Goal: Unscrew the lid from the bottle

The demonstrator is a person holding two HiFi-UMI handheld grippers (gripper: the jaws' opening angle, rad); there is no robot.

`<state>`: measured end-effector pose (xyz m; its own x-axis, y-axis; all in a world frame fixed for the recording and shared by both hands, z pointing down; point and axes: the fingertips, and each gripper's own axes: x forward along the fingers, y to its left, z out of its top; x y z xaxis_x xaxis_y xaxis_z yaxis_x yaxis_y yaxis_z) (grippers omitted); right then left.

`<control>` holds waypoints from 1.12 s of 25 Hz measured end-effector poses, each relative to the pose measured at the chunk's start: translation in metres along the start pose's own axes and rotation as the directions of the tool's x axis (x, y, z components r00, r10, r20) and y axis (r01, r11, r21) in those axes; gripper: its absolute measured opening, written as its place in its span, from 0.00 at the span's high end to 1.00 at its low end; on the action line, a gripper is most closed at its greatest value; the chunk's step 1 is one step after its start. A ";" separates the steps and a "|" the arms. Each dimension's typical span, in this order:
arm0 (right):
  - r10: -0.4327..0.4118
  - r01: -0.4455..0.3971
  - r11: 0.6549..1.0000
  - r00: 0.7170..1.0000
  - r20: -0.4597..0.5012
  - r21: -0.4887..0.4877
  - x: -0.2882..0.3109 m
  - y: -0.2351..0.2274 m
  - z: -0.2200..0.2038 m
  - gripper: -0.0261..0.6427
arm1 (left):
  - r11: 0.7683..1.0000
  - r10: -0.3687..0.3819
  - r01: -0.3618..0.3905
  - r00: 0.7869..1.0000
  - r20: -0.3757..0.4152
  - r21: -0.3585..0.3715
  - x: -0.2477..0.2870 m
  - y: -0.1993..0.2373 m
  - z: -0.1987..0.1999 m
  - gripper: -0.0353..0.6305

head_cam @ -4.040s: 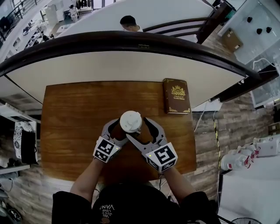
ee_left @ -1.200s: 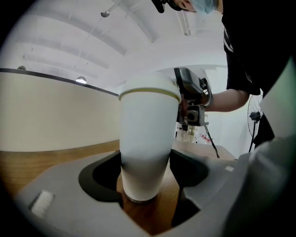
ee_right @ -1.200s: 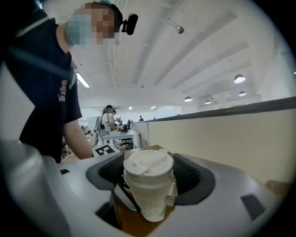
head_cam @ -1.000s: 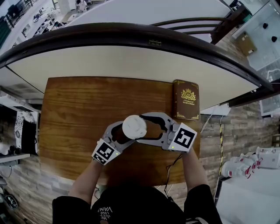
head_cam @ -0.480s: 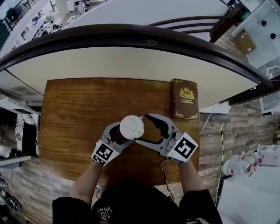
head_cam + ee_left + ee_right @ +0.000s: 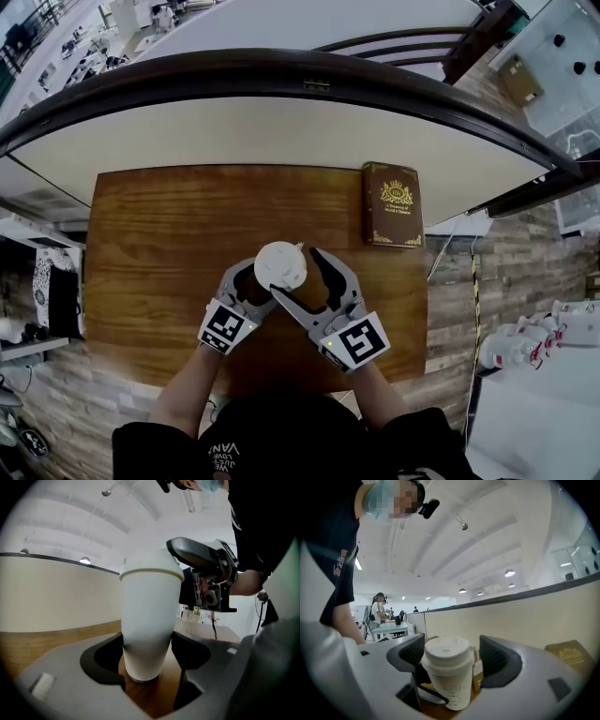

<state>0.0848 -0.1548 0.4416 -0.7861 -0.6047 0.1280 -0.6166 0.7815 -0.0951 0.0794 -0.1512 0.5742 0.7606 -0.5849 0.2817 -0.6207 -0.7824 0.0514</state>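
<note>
A white bottle point(image 6: 280, 265) with a white lid stands upright on the wooden table point(image 6: 159, 234), near its front middle. My left gripper point(image 6: 254, 287) is shut on the bottle's lower body point(image 6: 146, 630), one jaw pressed against each side. My right gripper point(image 6: 294, 272) reaches in from the near right at lid height. Its jaws stand open on either side of the lid point(image 6: 446, 649), with a clear gap on the right side. In the left gripper view, one dark jaw of the right gripper shows beside the top of the bottle.
A brown book with gold ornament point(image 6: 394, 204) lies at the table's far right corner and also shows in the right gripper view point(image 6: 569, 651). A curved white partition with a dark rail point(image 6: 281, 131) runs just behind the table. The table's right edge lies near the right gripper.
The right gripper has swung from the bottle's right side back round to the near right, its marker cube now close to the person. Bottle and left gripper have stayed put.
</note>
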 end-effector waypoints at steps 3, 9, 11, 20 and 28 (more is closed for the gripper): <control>0.011 -0.012 1.000 1.000 -0.011 -0.010 0.008 0.003 0.003 0.46 | 1.000 0.012 -0.012 1.000 0.004 -0.003 0.000 0.000 0.000 0.45; 0.059 -0.065 0.997 0.993 -0.103 -0.052 0.024 0.009 -0.005 0.46 | 1.000 0.016 -0.016 1.000 0.009 -0.010 0.000 0.000 0.000 0.45; 0.064 -0.070 0.996 0.991 -0.120 -0.051 0.025 0.009 -0.007 0.46 | 1.000 0.019 -0.019 1.000 0.008 -0.008 0.000 0.000 0.000 0.45; 0.004 -0.013 0.992 0.997 -0.077 -0.122 0.028 0.011 -0.003 0.46 | 0.999 0.039 -0.039 0.999 0.005 -0.013 0.000 0.000 0.000 0.46; -0.047 0.046 0.998 0.999 -0.019 -0.054 0.024 0.008 0.011 0.46 | 0.999 0.032 -0.031 0.999 0.011 -0.017 0.002 0.000 -0.001 0.45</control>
<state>0.0605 -0.1652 0.4334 -0.7555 -0.6375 0.1508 -0.6487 0.7602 -0.0361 0.0809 -0.1523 0.5755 0.7428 -0.6117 0.2721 -0.6473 -0.7600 0.0585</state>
